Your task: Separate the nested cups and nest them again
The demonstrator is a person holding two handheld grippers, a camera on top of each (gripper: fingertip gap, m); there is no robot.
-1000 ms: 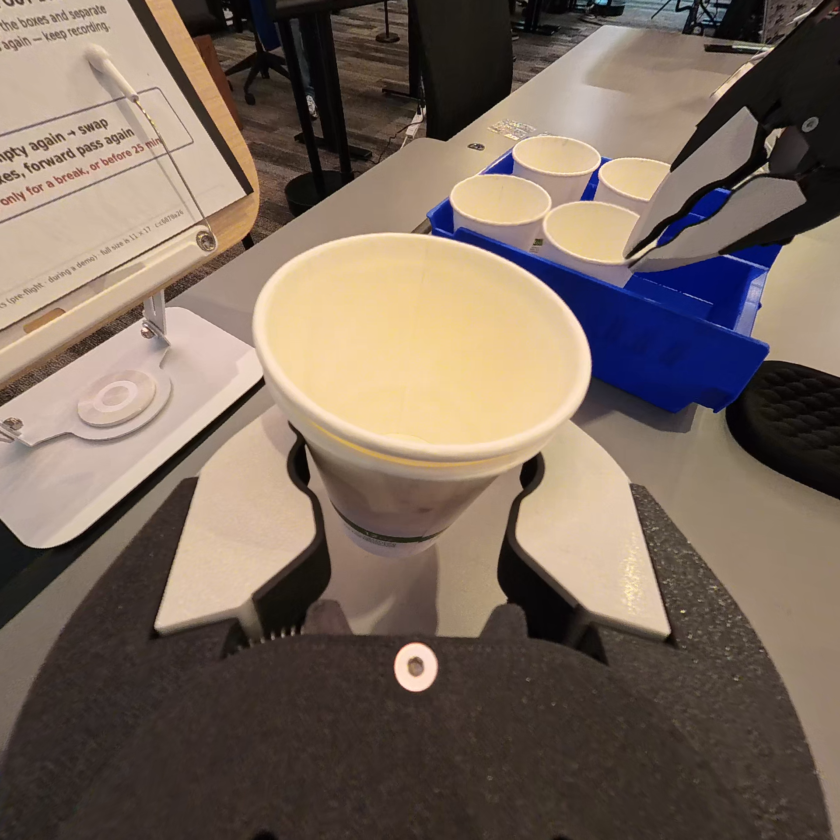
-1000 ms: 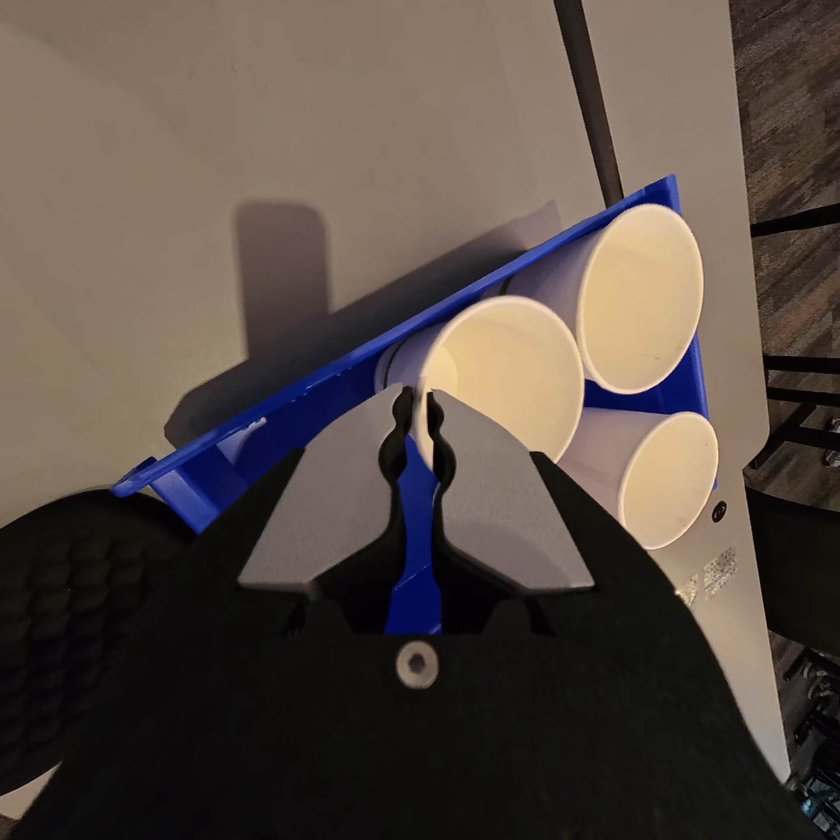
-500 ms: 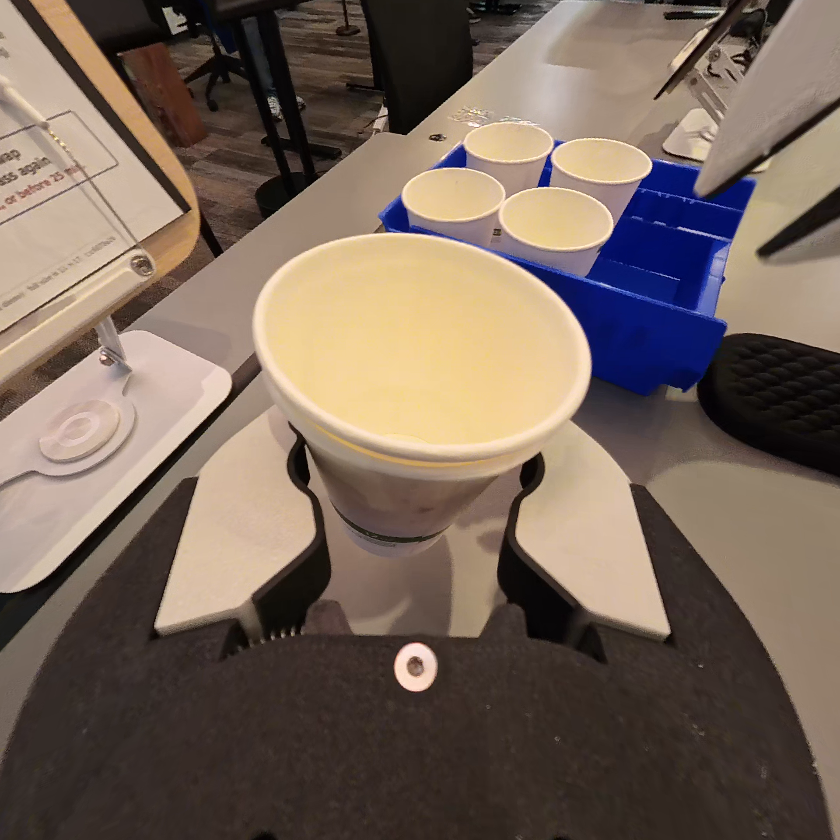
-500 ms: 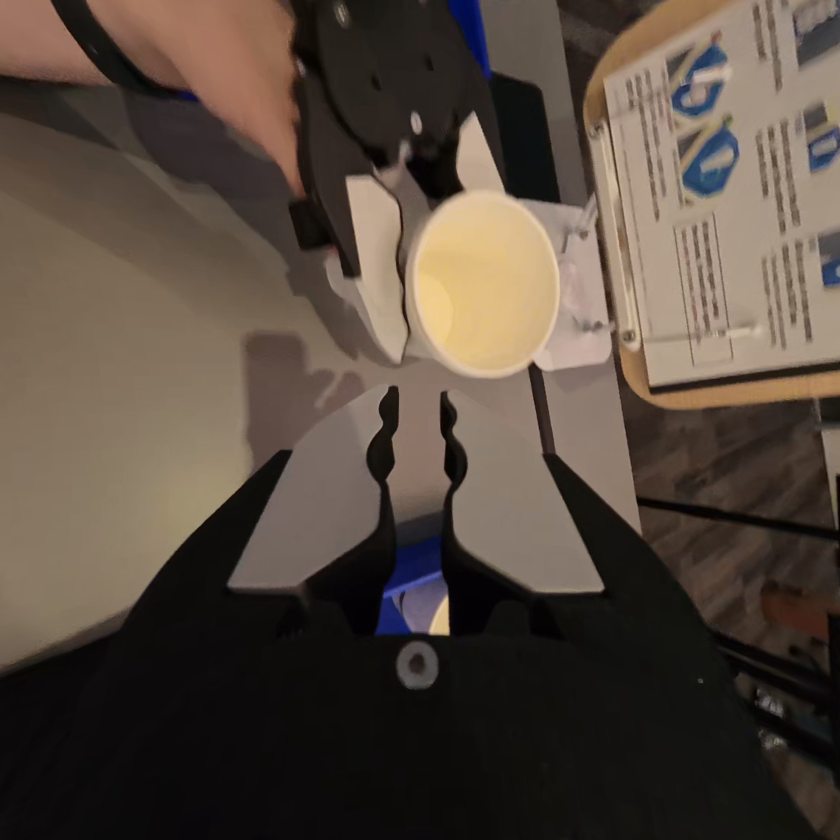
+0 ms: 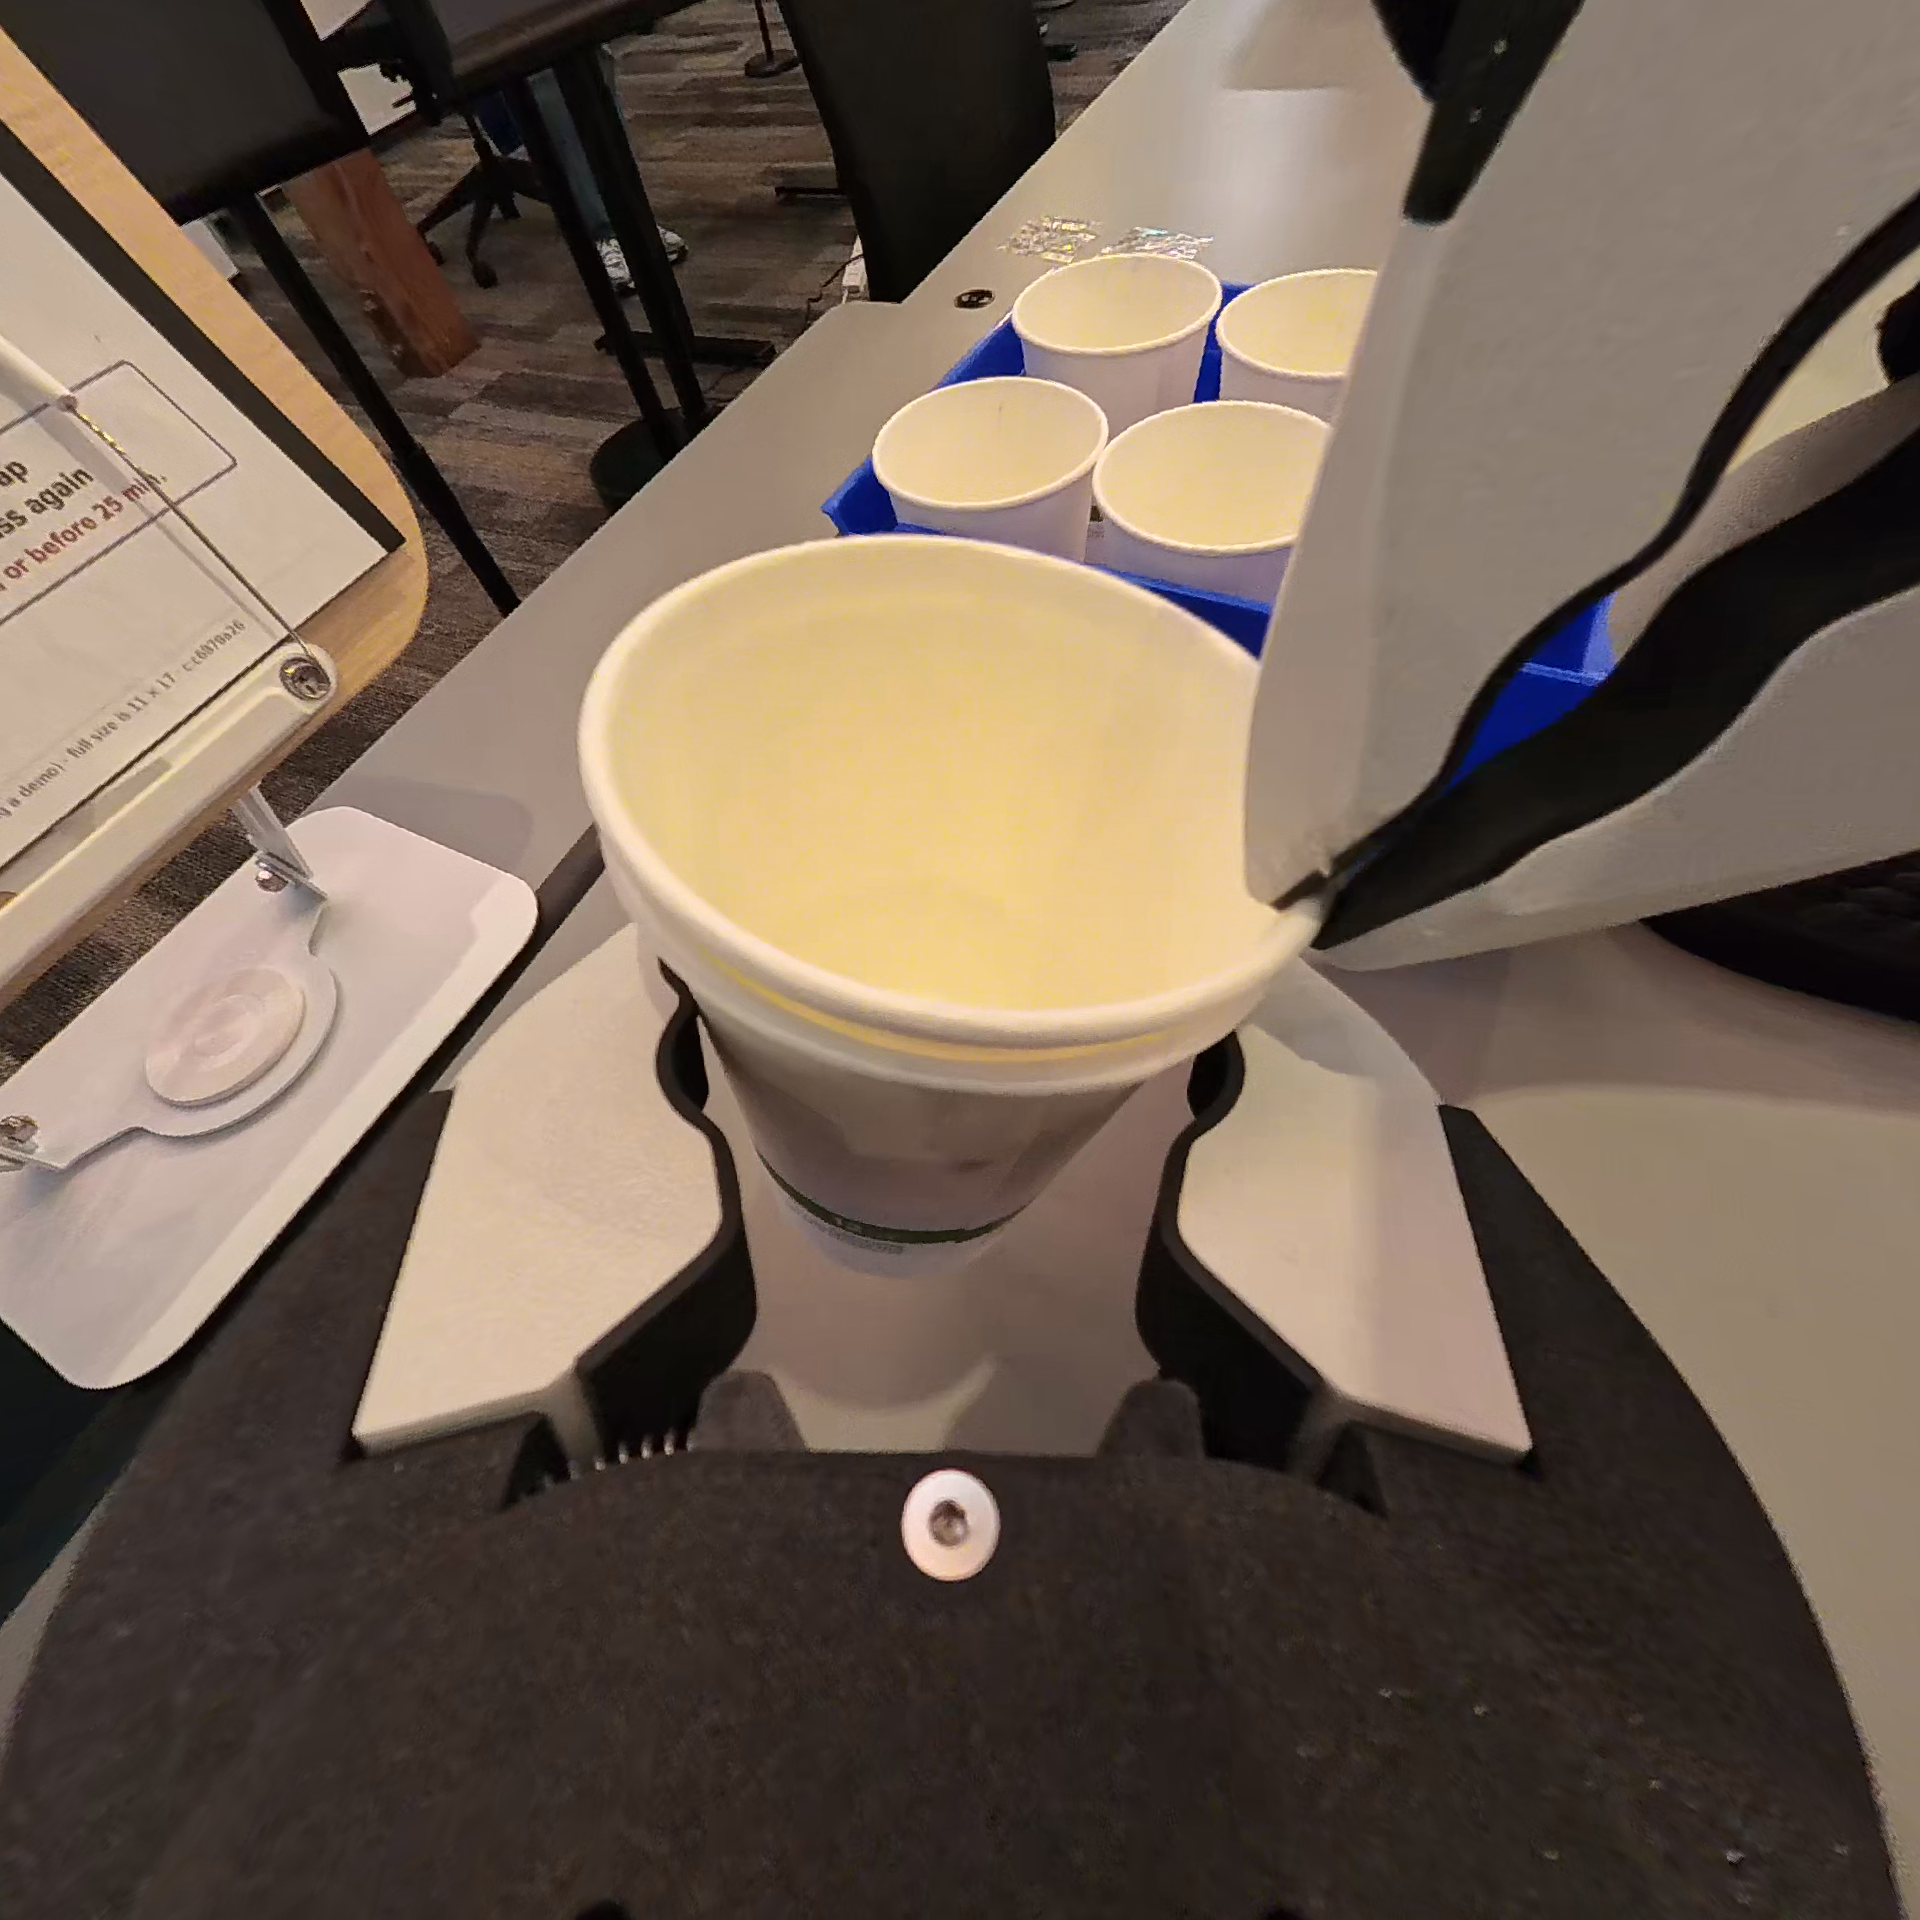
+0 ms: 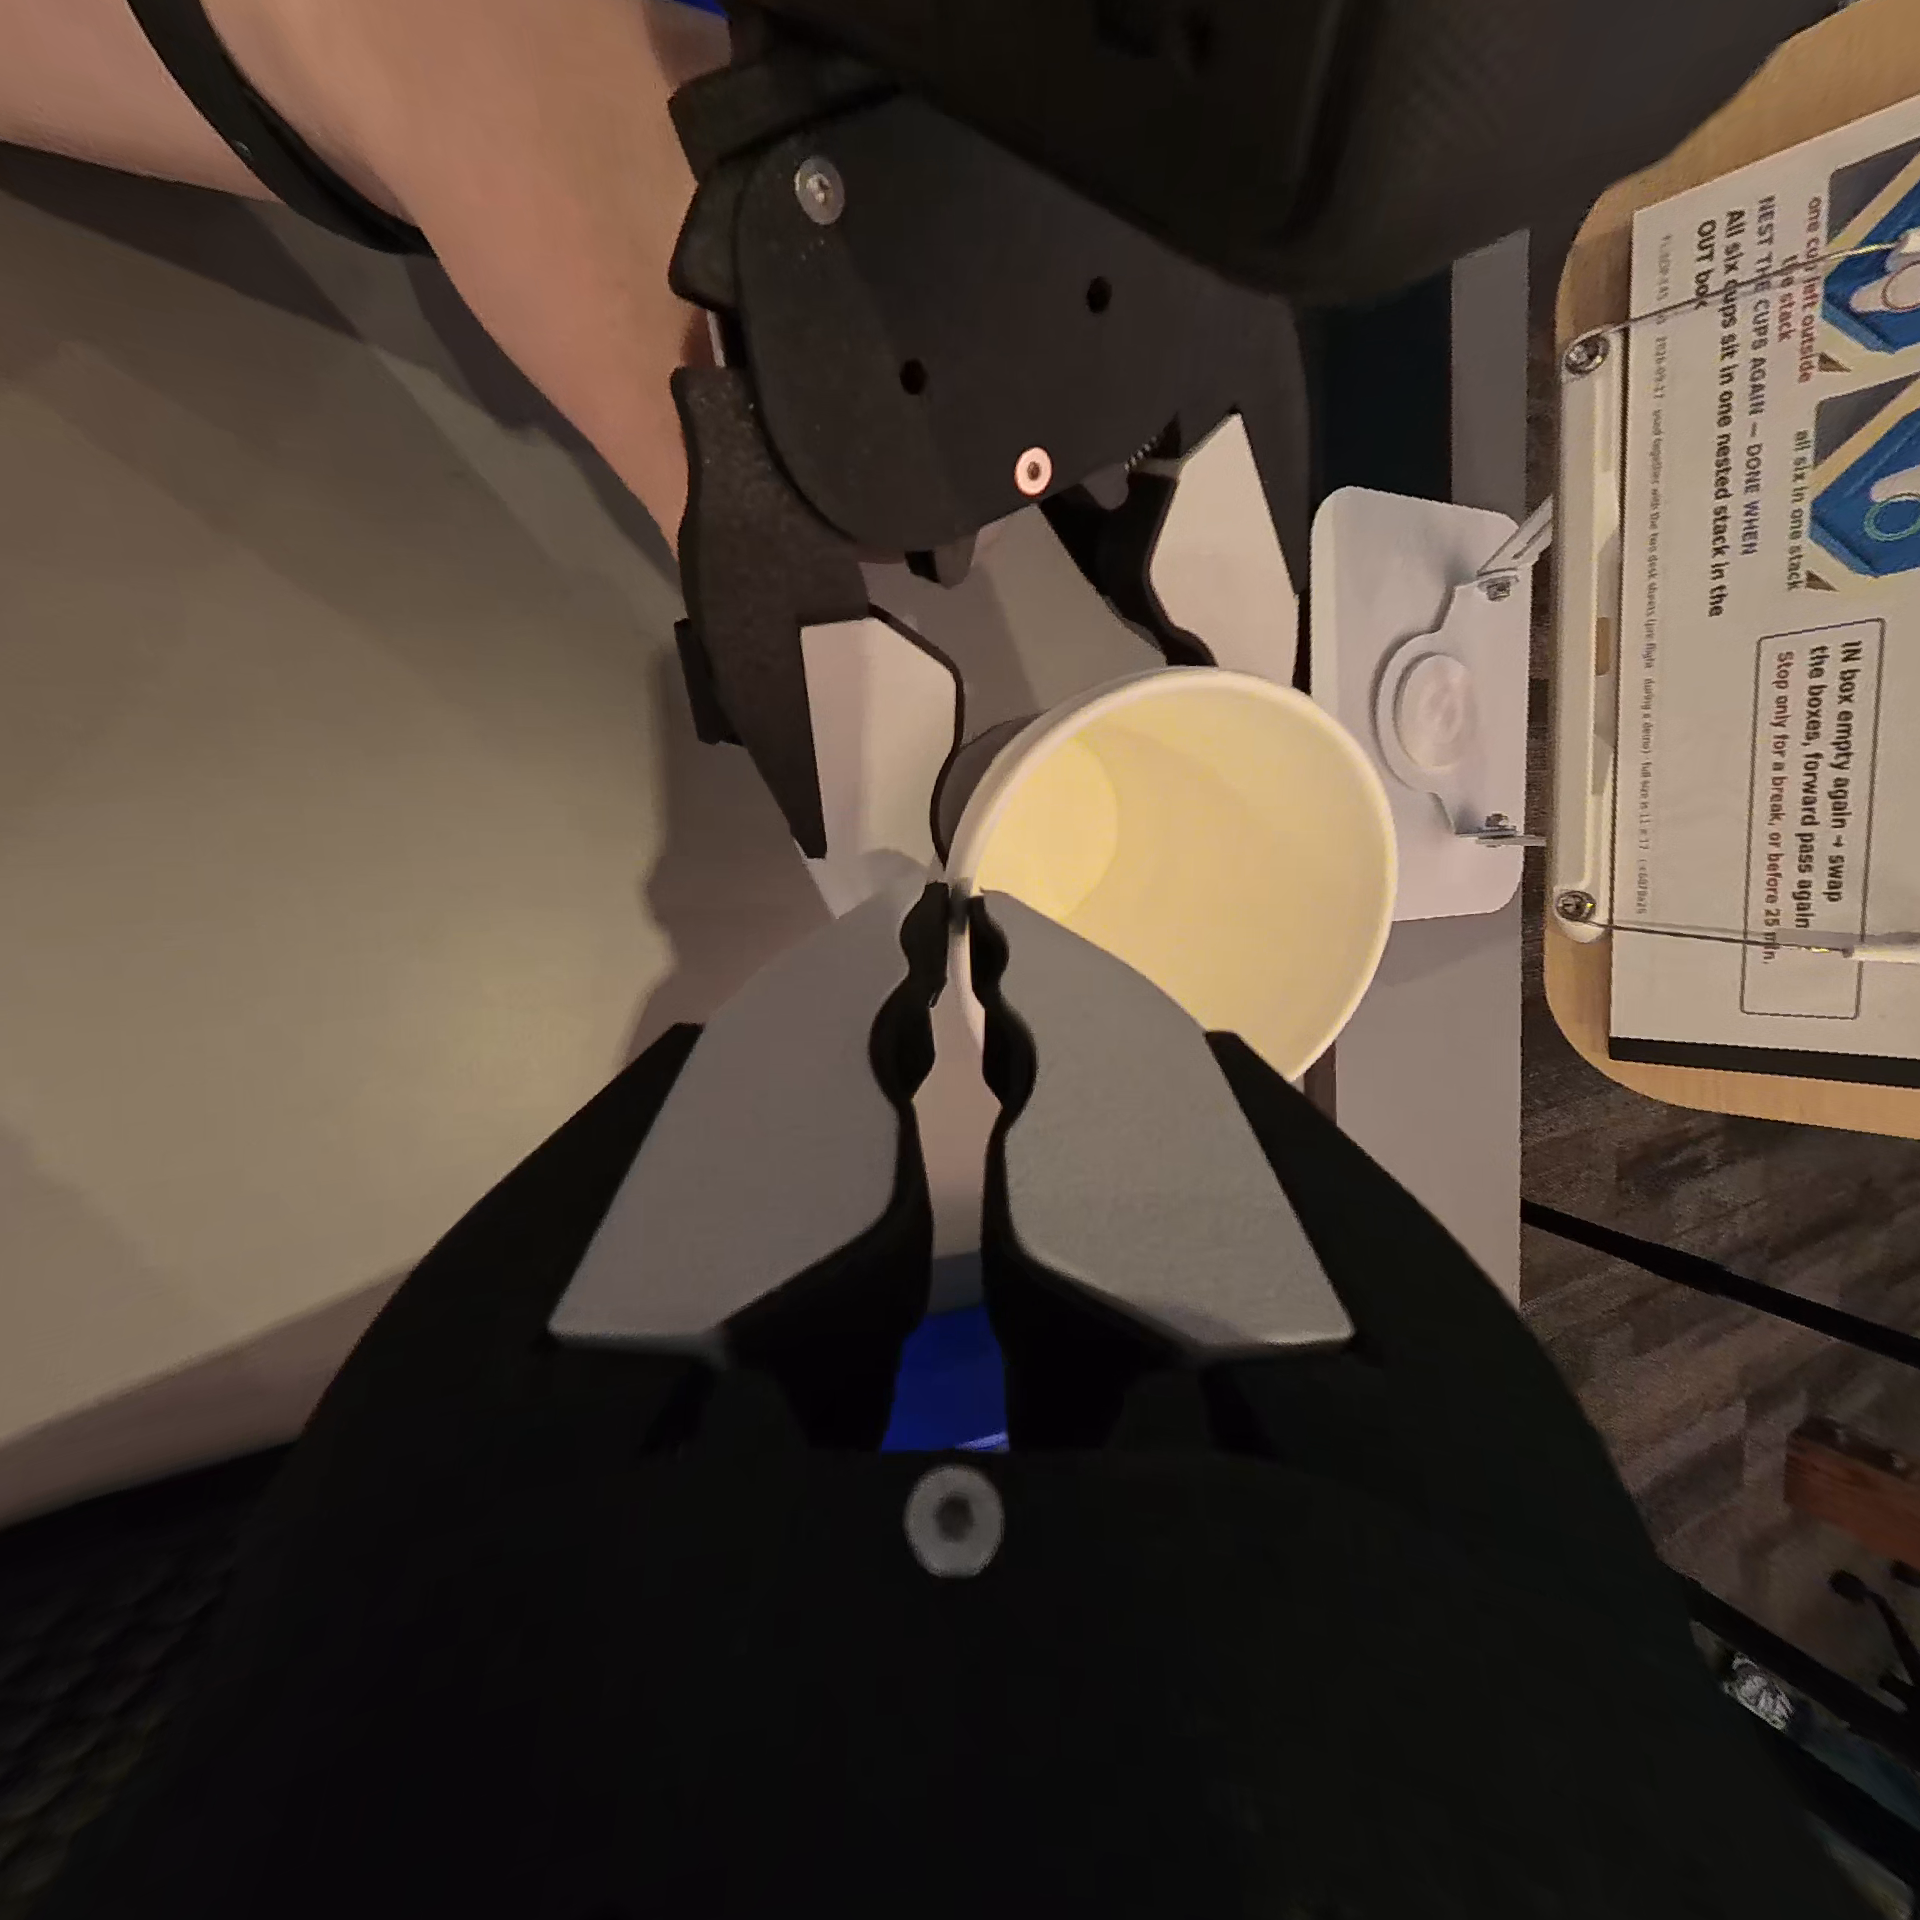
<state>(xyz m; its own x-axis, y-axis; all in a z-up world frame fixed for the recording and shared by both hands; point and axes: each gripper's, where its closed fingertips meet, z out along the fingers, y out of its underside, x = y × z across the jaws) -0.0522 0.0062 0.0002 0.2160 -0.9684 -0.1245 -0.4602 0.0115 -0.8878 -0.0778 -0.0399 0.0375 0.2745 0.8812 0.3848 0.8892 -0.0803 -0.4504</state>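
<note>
Blue bin (image 5: 1548, 665), upper right: mostly hidden behind your right gripper (image 6: 954, 914). Its jaws pinch the nested cups' (image 5: 935, 790) rim at frame centre. Left gripper (image 5: 951, 1122) jaws clamp the stack's body above the tabletop (image 5: 1662, 1195).

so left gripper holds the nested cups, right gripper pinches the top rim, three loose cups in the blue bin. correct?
Not quite: the blue bin holds four loose cups, not three, as the left wrist view shows. The rest stands: the left gripper holds the nested cups and the right gripper pinches the top rim.
</note>
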